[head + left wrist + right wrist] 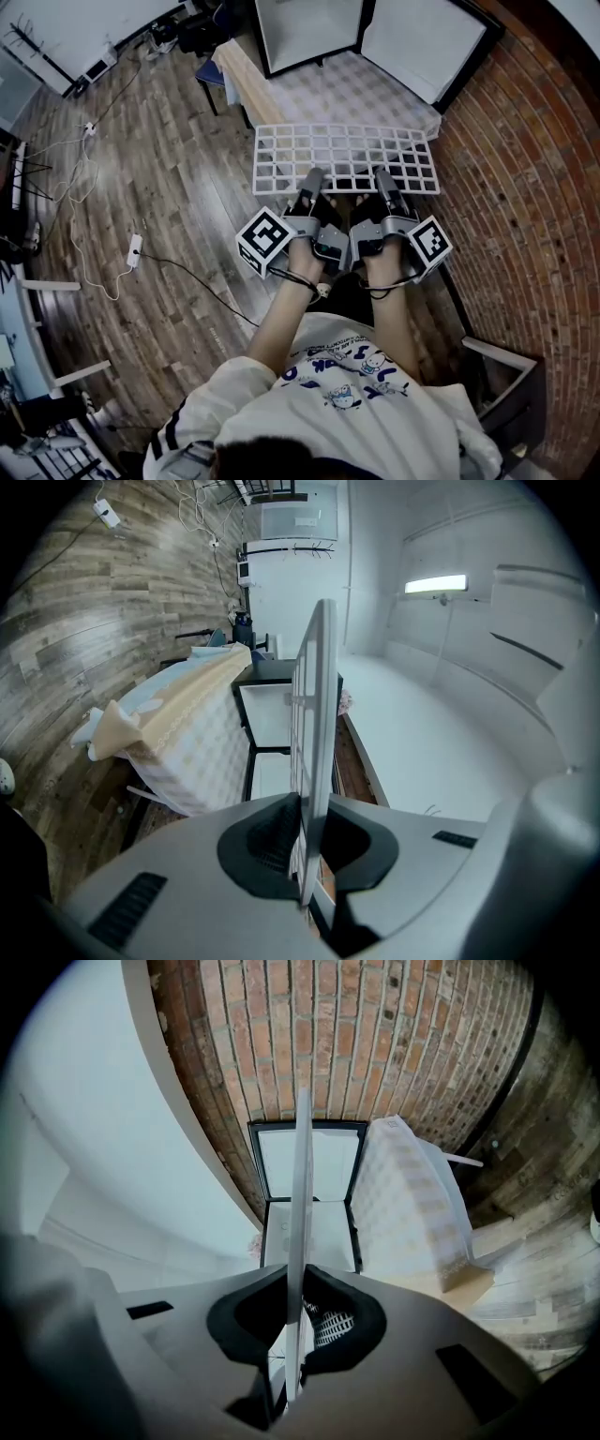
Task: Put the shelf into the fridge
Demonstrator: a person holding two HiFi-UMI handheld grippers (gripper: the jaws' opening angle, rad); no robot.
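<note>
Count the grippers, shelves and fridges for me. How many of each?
grippers: 2, the left gripper and the right gripper
shelf: 1
fridge: 1
total: 4

We look down on a wood-plank floor (187, 197). A white power strip (134, 249) lies on it at the left, with a black cable (202, 284) trailing off it, and loose white cables (82, 187) snake farther left. Ahead stands a worktop (375, 86) draped in checked cloth.
</note>
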